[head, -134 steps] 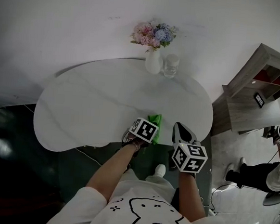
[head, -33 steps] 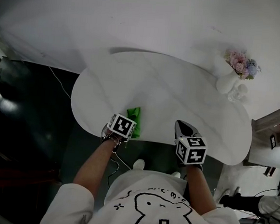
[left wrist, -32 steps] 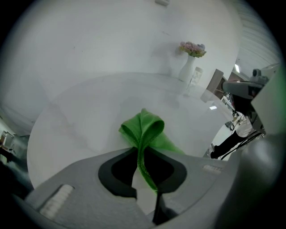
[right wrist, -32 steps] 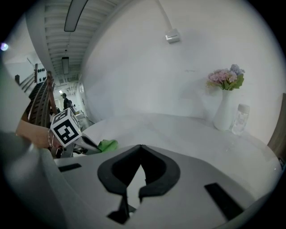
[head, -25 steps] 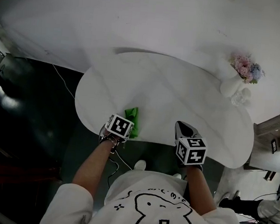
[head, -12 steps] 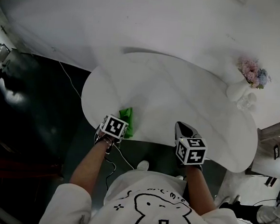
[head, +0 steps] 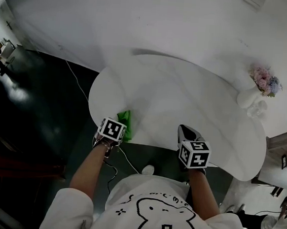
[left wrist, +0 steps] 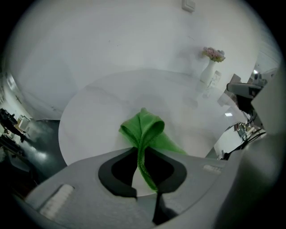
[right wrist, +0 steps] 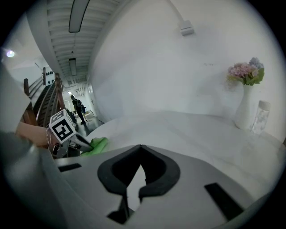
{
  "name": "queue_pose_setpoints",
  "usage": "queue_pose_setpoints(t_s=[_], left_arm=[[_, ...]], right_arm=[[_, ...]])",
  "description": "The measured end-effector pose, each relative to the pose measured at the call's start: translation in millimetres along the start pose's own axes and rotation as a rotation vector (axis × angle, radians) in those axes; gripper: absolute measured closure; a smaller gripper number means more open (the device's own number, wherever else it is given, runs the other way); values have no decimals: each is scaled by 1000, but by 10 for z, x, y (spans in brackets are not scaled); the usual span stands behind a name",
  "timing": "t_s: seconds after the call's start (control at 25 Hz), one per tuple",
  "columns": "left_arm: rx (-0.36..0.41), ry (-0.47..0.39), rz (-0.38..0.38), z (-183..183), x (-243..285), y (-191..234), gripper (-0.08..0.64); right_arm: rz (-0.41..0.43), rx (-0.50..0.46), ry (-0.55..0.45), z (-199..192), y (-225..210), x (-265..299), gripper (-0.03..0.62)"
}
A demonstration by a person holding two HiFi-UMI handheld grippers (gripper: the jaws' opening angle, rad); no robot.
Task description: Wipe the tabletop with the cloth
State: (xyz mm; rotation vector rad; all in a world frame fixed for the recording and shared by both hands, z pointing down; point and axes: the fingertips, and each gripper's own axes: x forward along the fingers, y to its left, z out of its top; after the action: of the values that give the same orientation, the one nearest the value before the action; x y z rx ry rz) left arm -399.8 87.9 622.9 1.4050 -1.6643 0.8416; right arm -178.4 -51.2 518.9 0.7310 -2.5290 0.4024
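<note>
Down at the table's (head: 185,90) near-left edge, the green cloth (head: 124,121) sits pinched in the left gripper (head: 121,125).

Seen from the head view, that gripper's marker cube covers its jaws, and only a tuft of cloth shows past it on the white top. The left gripper view settles it: the jaws press together on a narrow fold, and the rest of the cloth billows ahead and rests on the table. The right gripper (head: 184,131) hangs over the near edge further right, well apart from the cloth. Its own view shows the jaw tips meeting with nothing between them. That view also shows a vase of flowers (right wrist: 245,105) with a clear glass (right wrist: 259,117) just beside it. A dark figure (right wrist: 76,107) in the corridor is too small to make out.
</note>
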Motion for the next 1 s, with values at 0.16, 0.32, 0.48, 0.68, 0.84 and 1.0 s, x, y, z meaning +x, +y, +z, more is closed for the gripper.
queue_pose_setpoints(t_s=[0.16, 0.32, 0.48, 0.68, 0.84, 1.0], left_arm=[[-21, 7, 13, -87, -53, 138, 503], [-51, 13, 25, -183, -95, 270, 503], [-68, 35, 39, -269, -137, 376, 503], [-60, 89, 81, -371, -192, 518, 505], [-79, 58, 80, -392, -294, 547, 505], [-117, -17, 57, -244, -458, 518, 506]], right_arm=[[9, -5, 1, 23, 66, 33, 594], [12, -3, -1, 48, 119, 66, 594], [20, -14, 12, 33, 185, 79, 594], [13, -12, 14, 29, 194, 74, 594], [-6, 1, 11, 13, 127, 49, 594], [-20, 19, 6, 20, 36, 30, 594]])
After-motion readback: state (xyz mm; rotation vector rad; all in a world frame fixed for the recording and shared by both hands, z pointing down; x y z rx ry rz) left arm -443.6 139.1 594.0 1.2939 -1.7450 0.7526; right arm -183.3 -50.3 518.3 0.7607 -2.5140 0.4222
